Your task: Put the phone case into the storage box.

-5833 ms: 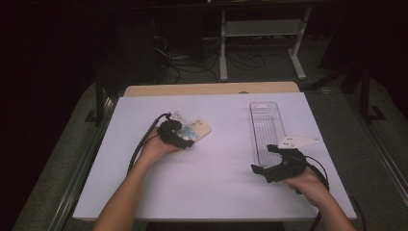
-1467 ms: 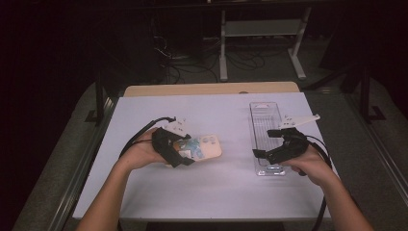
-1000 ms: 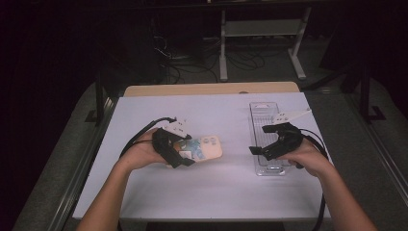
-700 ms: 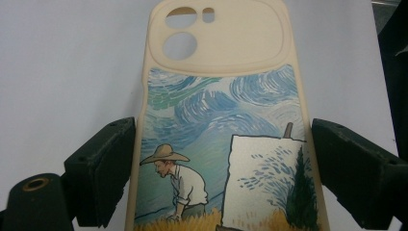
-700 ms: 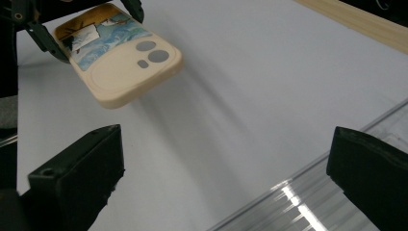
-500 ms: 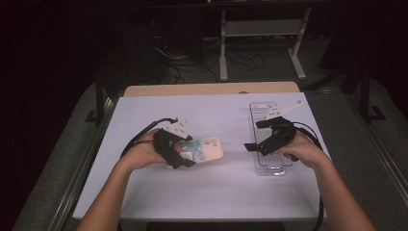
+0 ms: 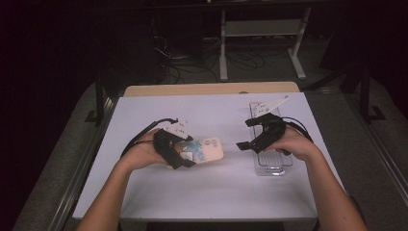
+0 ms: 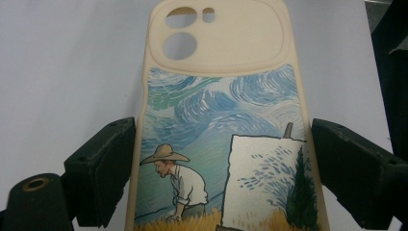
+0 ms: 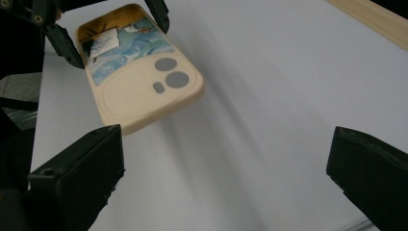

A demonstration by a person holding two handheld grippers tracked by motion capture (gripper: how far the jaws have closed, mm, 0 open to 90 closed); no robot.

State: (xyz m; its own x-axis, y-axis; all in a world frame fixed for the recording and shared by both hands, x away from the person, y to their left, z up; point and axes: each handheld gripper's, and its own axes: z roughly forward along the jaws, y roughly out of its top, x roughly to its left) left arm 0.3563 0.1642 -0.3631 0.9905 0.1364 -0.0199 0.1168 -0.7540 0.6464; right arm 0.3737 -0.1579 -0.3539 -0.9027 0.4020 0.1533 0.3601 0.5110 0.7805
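Holding phone case [image 7: 204, 150], left gripper [image 7: 185, 154] level

The white table [image 7: 211, 187] is lit evenly from above in the high view, while the room around it is left almost black; cables and a stand behind are only dimly made out. Soft, short shadows are cast under the hands. In the left gripper view the phone case [image 8: 226, 120] is rendered sharp and evenly bright, without glare. In the right gripper view the near jaws are blurred, and the case's shadow is smeared across the table surface.
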